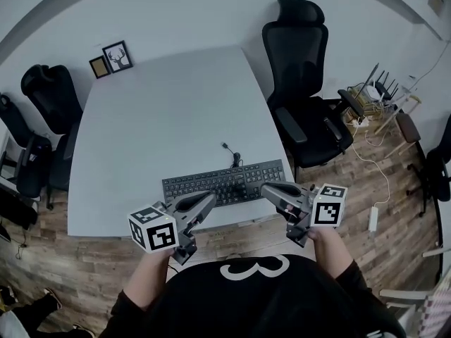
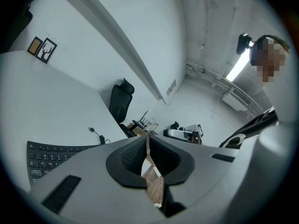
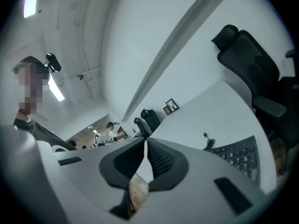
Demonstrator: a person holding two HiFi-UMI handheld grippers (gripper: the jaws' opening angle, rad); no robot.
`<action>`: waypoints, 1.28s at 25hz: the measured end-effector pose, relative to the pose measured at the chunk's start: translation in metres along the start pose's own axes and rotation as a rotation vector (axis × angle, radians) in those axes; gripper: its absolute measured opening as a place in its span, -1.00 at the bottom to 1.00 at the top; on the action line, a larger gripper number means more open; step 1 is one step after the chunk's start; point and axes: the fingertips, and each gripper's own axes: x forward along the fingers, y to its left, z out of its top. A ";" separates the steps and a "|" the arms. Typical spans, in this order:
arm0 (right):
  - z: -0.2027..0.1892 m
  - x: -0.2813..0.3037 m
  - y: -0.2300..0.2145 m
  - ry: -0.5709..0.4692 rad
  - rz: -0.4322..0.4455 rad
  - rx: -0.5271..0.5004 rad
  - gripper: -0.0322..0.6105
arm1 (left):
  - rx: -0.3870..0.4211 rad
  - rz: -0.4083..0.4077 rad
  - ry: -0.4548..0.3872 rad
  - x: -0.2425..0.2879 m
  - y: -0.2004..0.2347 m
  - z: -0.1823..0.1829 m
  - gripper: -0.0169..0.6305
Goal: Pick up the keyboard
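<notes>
A black keyboard (image 1: 224, 183) lies near the front edge of the white table (image 1: 162, 111), with its cable (image 1: 231, 155) coiled just behind it. My left gripper (image 1: 211, 197) is shut and empty, its tips by the keyboard's front edge left of centre. My right gripper (image 1: 264, 187) is also shut and empty, its tips over the keyboard's right part. Whether either touches the keys I cannot tell. The left gripper view has the keyboard (image 2: 46, 155) at lower left beside the closed jaws (image 2: 147, 136). The right gripper view has it (image 3: 238, 155) at lower right of the closed jaws (image 3: 146, 139).
Two small picture frames (image 1: 111, 58) stand at the table's far left corner. A black office chair (image 1: 303, 83) sits at the right side, and another chair (image 1: 49, 97) at the left. A wooden floor with cables (image 1: 373, 182) lies to the right.
</notes>
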 end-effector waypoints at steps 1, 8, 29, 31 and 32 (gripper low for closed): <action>-0.002 0.001 -0.006 0.004 -0.008 0.008 -0.86 | -0.016 0.009 0.004 -0.001 0.008 -0.002 -0.90; -0.035 -0.002 -0.059 0.076 -0.118 -0.011 -0.86 | -0.097 0.122 -0.021 -0.027 0.066 -0.018 -0.59; -0.070 -0.056 -0.204 0.223 -0.455 0.045 -0.13 | -0.361 0.433 0.019 -0.095 0.212 -0.086 -0.18; -0.073 -0.055 -0.212 0.227 -0.462 0.067 -0.13 | -0.375 0.422 0.041 -0.091 0.218 -0.090 -0.18; -0.074 -0.054 -0.216 0.232 -0.468 0.072 -0.13 | -0.373 0.424 0.049 -0.090 0.220 -0.091 -0.18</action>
